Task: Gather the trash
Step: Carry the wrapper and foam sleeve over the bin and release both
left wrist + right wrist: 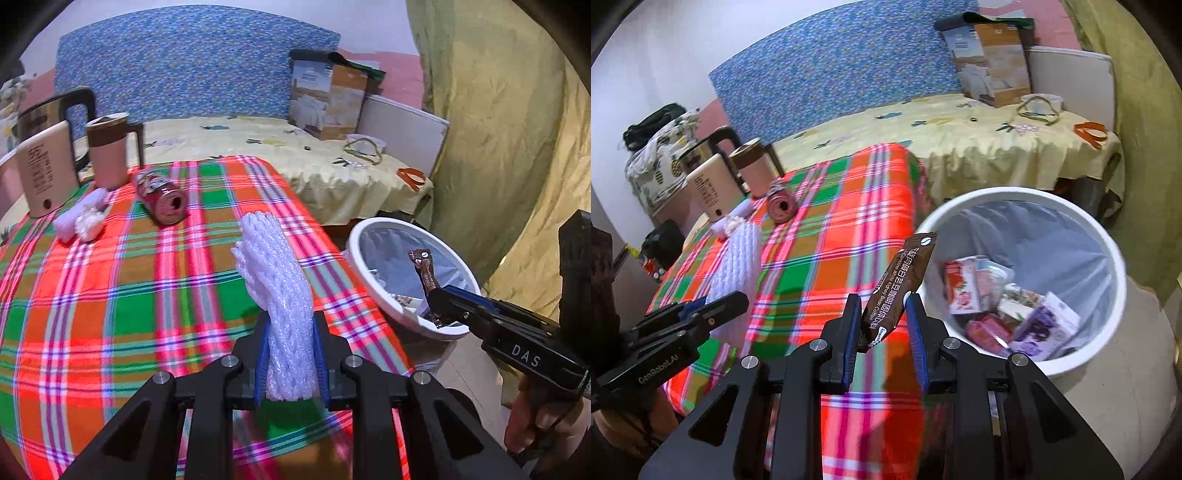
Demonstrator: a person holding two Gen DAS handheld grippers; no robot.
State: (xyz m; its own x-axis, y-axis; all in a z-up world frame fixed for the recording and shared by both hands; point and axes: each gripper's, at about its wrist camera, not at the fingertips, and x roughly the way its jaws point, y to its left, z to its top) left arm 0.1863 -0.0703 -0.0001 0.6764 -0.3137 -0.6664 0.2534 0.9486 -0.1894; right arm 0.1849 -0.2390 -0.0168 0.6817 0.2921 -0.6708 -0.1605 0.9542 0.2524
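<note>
My left gripper (290, 334) is shut on a white foam net sleeve (277, 280) and holds it above the plaid tablecloth (110, 295). It also shows in the right wrist view (738, 266). My right gripper (882, 317) holds a brown coffee sachet (901, 284) upright beside the rim of the white trash bin (1108, 236), its jaws a little apart around the sachet. The bin (360, 254) holds several wrappers. A crushed red can (162, 195) and white foam scraps (81, 218) lie at the table's far side.
A beige kettle (44, 166) and a pink jug (109, 147) stand at the table's far left. A bed with a yellow sheet (258, 147) and a cardboard box (328, 99) lies behind. A green curtain (498, 129) hangs at the right.
</note>
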